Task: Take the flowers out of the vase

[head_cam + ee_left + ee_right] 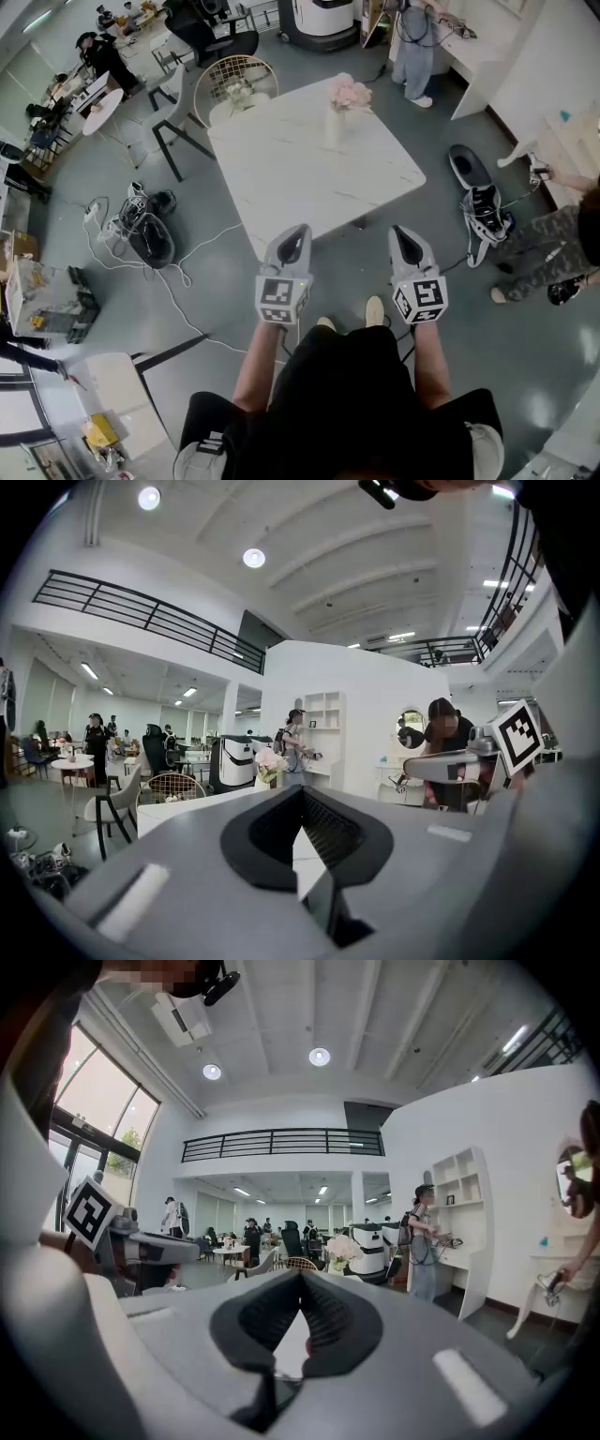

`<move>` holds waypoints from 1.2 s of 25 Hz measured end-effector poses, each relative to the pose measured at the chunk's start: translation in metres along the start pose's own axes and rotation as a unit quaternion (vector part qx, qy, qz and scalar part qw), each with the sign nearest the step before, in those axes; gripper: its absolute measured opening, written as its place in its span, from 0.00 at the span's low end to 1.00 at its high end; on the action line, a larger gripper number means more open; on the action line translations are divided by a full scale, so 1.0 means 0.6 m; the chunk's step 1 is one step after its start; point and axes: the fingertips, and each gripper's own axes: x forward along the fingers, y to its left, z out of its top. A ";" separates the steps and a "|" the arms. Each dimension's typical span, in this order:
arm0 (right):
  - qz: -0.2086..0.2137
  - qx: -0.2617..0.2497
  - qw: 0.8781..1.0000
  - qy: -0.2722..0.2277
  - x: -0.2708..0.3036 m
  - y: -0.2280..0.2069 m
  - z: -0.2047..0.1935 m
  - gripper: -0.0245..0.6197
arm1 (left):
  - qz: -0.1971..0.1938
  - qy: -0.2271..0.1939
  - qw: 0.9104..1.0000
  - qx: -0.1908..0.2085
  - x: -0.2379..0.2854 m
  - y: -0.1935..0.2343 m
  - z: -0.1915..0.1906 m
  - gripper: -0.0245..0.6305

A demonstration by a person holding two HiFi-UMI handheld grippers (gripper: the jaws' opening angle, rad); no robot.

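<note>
Flowers [350, 91]: pink, upright in white vase [335, 127], far side of table [300, 178], upper centre. Left gripper [296, 234], right gripper [405, 234]: jaws pressed together, empty, level at the table's near edge, apparently awaiting approach.

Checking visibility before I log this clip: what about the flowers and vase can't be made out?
Head view: vase too small, pale against the white table; stem count unreadable.
Left gripper view: flowers tiny, vase mostly behind the left gripper.
Right gripper view: likewise, behind the right gripper.
</note>
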 end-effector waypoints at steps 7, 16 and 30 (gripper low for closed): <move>-0.005 0.006 1.000 -0.002 0.012 0.010 0.008 0.04 | 0.002 -0.008 1.000 -0.005 -0.010 0.014 0.008 0.05; 0.006 -0.001 1.000 0.003 0.040 0.023 0.008 0.04 | 0.005 -0.004 1.000 -0.007 0.007 0.035 0.009 0.05; 0.043 0.004 0.999 0.017 0.172 -0.083 -0.003 0.04 | 0.029 0.014 0.999 -0.010 0.158 0.054 0.010 0.05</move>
